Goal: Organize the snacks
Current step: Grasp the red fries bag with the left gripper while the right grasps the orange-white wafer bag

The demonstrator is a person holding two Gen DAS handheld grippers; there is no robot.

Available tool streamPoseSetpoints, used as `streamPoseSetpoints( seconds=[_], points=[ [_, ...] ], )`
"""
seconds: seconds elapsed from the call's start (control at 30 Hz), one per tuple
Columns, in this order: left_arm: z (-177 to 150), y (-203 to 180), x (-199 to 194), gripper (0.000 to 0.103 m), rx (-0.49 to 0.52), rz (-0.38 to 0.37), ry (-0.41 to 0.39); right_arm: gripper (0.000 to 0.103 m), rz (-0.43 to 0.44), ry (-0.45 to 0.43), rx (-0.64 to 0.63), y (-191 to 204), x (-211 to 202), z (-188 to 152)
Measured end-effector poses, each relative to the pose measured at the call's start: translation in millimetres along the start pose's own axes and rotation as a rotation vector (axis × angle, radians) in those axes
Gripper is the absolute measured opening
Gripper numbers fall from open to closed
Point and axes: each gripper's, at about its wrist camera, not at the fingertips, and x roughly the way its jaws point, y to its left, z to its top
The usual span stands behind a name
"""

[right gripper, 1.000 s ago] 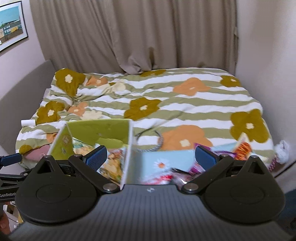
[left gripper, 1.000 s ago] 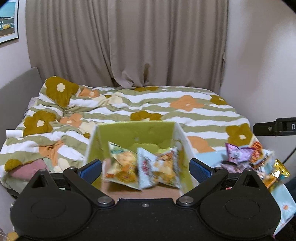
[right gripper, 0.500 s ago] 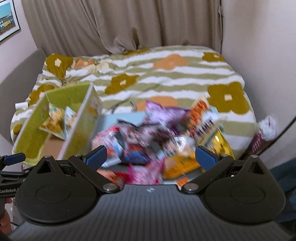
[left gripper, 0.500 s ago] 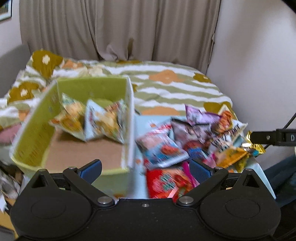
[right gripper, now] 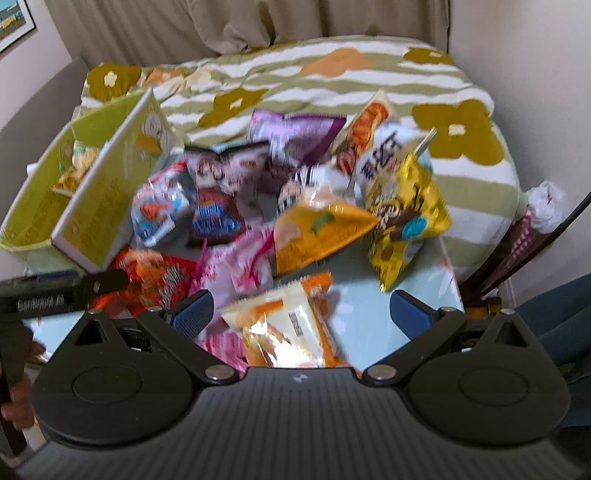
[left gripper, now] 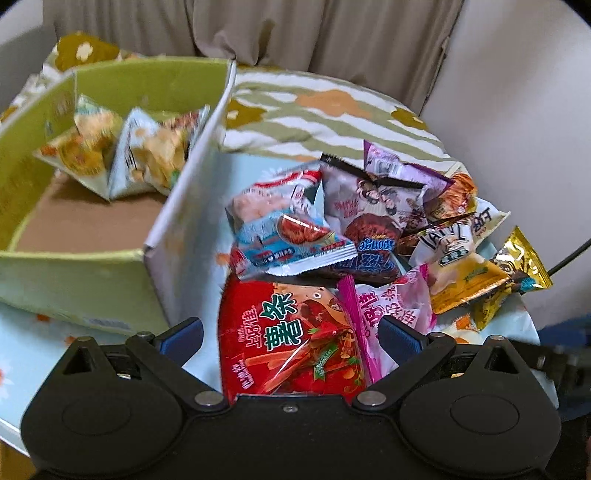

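A pile of several snack packets lies on a light blue cloth [left gripper: 192, 236]. My left gripper [left gripper: 290, 334] is open just above a red chip packet [left gripper: 291, 339], whose lower part sits between the blue pads. A blue and white packet [left gripper: 288, 236] lies beyond it. To the left stands a green cardboard box [left gripper: 74, 273] holding two yellow-green packets [left gripper: 122, 151]. My right gripper [right gripper: 301, 312] is open over an orange and white packet [right gripper: 288, 325] at the pile's near edge. A gold packet [right gripper: 402, 214] and an orange packet [right gripper: 317, 229] lie farther back. The box [right gripper: 99, 206] shows at left.
A bed with a striped flower quilt [right gripper: 332, 81] lies behind the pile, with curtains [left gripper: 295, 33] and a wall [left gripper: 517, 110] beyond. The left gripper's body [right gripper: 55, 291] and a hand [right gripper: 18, 402] show at the right view's left edge. A dark cable [right gripper: 535, 243] runs at right.
Both grippers have swung down and to the right from the bed and box onto the snack pile and come closer to it. Both stay open.
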Motion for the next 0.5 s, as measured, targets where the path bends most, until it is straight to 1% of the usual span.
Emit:
streamPoseSetpoints(
  seconds=[0.17, 0.27, 0.3, 0.37, 0.47, 0.5],
  points=[
    [-3, 1, 23, 0.102, -0.025, -0.016, 0.046, 0.103, 0.011, 0.044, -0.031, 0, 23, -8],
    [-5, 0, 29, 0.101, -0.030, -0.020, 0.048, 0.103, 0.018, 0.063, -0.049, 0, 33, -11],
    [-5, 0, 30, 0.100, -0.029, -0.020, 0.047, 0.103, 0.020, 0.066, -0.053, 1, 36, -12],
    [-6, 1, 32, 0.092, -0.028, -0.011, 0.049, 0.103, 0.025, 0.074, -0.059, 0, 41, -13],
    [-7, 4, 34, 0.086, -0.025, -0.003, 0.050, 0.103, 0.037, 0.088, -0.061, -1, 49, -13],
    [-6, 5, 35, 0.085, -0.022, -0.002, 0.052, 0.103, 0.040, 0.092, -0.065, -1, 52, -14]
  ],
)
